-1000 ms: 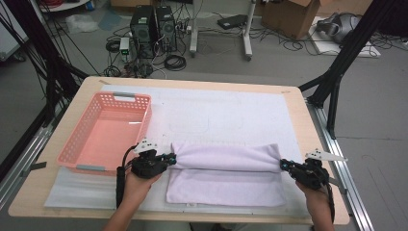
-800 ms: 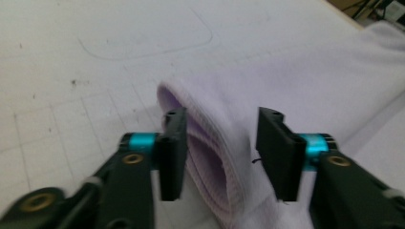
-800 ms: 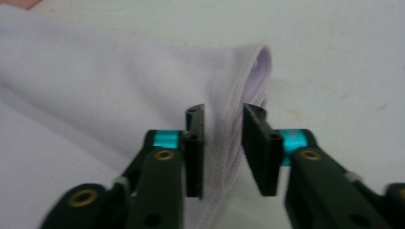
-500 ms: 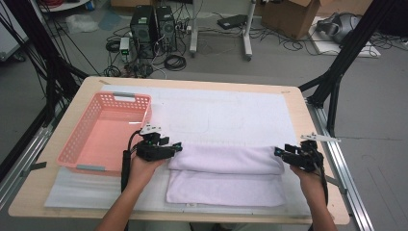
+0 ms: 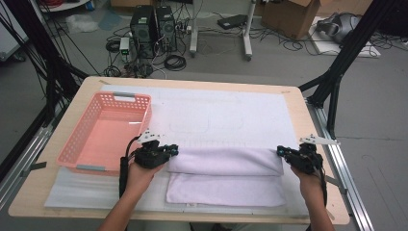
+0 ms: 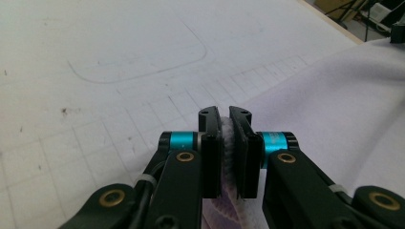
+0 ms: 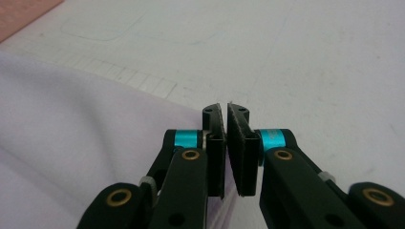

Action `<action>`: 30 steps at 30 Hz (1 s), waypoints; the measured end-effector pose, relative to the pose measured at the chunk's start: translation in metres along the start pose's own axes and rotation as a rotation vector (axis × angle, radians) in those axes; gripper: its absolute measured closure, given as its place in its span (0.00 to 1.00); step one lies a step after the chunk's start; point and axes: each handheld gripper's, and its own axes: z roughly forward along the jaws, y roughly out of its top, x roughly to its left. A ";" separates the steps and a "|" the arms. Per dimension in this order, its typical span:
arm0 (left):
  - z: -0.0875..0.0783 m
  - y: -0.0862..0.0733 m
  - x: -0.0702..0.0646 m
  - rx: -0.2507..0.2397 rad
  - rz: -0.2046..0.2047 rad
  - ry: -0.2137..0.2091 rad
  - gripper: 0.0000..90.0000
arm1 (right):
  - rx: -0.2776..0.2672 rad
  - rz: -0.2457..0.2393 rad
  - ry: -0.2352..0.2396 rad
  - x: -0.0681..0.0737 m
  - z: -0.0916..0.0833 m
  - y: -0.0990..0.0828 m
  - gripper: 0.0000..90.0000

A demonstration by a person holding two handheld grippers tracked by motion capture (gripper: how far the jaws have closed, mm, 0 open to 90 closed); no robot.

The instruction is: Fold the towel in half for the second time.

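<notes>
At the far left of the worktop (image 5: 288, 96) sits the pink basket (image 5: 103, 134), close beside your left hand. Your left claw (image 5: 172, 149) is at the left end of the folded white towel (image 5: 226, 175); its jaws have just been closing and now pinch a fold of towel, which you can see squeezed between the pads in the left gripper view (image 6: 228, 143). The towel lies across the near middle of the white mat (image 5: 221, 115), its upper layer rolled over the lower one. At its right end your right claw (image 5: 280, 151) has likewise just been closing; its jaws stand pressed almost together at the towel's edge (image 7: 71, 143), though whether cloth is caught between them you cannot tell from the right gripper view.
</notes>
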 end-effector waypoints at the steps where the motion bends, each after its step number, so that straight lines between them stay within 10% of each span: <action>1: -0.003 -0.003 -0.001 -0.006 0.006 -0.008 0.92 | -0.010 -0.004 0.001 0.001 -0.004 -0.003 0.95; 30: -0.059 -0.060 -0.049 -0.041 0.033 -0.053 0.91 | -0.064 -0.007 0.046 0.040 -0.082 -0.073 0.96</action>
